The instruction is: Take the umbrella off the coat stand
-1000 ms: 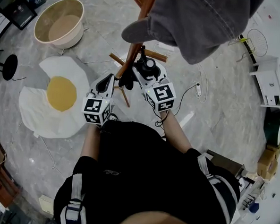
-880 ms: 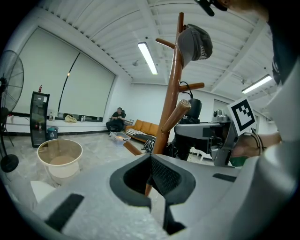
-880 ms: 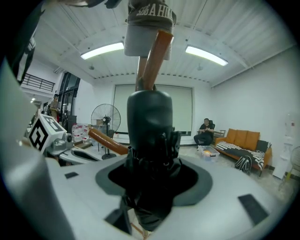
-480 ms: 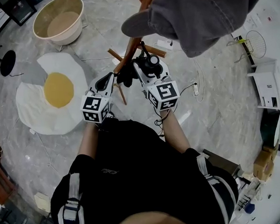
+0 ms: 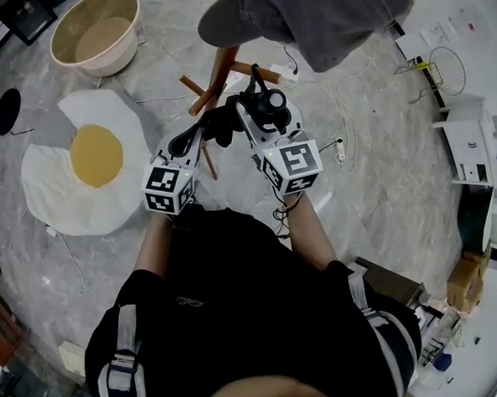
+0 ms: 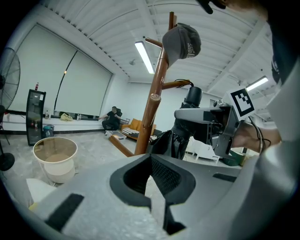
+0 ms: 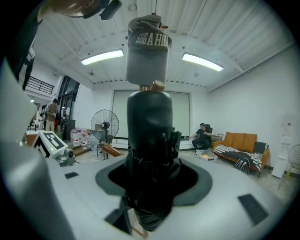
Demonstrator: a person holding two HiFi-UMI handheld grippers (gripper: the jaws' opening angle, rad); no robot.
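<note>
My right gripper (image 5: 243,118) is shut on a black folded umbrella (image 5: 223,125), which stands upright between its jaws (image 7: 149,154). The umbrella hangs close to the brown wooden coat stand (image 5: 216,76), just in front of its pole and legs. A grey cap (image 7: 148,44) sits on the stand above the umbrella, and a grey garment (image 5: 327,18) hangs at the top. My left gripper (image 5: 187,141) is to the left of the umbrella, shut with nothing between its pads (image 6: 157,199). In the left gripper view the stand's pole (image 6: 152,110) rises ahead.
A beige basin (image 5: 95,29) and an egg-shaped rug (image 5: 82,166) lie on the marble floor at the left. A power strip with a cable (image 5: 340,149) lies at the right, near a white shelf (image 5: 470,144). A fan (image 7: 104,124) and a sofa (image 7: 241,140) stand farther off.
The right gripper has risen a little with the umbrella and drawn back from the stand's pole. The left gripper has drifted along beside it.
</note>
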